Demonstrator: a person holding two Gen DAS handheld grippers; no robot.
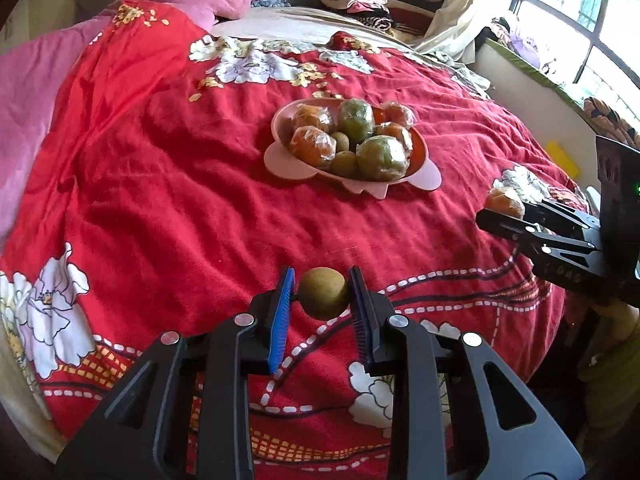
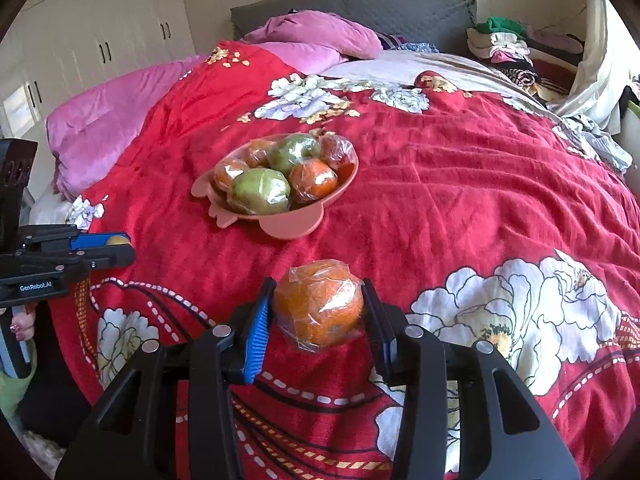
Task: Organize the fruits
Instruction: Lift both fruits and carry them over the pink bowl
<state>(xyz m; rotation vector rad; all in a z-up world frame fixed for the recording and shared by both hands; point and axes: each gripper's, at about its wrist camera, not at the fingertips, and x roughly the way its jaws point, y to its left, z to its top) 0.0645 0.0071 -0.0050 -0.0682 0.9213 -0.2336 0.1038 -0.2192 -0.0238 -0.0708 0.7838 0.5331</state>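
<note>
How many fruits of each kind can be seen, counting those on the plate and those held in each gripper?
Wrapped oranges: 5, four on the pink plate, one in the right gripper.
Wrapped green fruits: 2.
Kiwis: 4, three on the plate, one in the left gripper.
Total: 11 visible.

Bedspread (image 2: 460, 184): red, white flowers, dashed white lines. Plate (image 1: 424, 178): pink. Pillow (image 2: 320, 36): pink. Kiwi (image 1: 323, 293): brown-green. Wrapped orange (image 2: 319, 304): orange, clear film. Gripper pads (image 1: 280, 320): blue. Headboard (image 2: 360, 0): grey.
</note>
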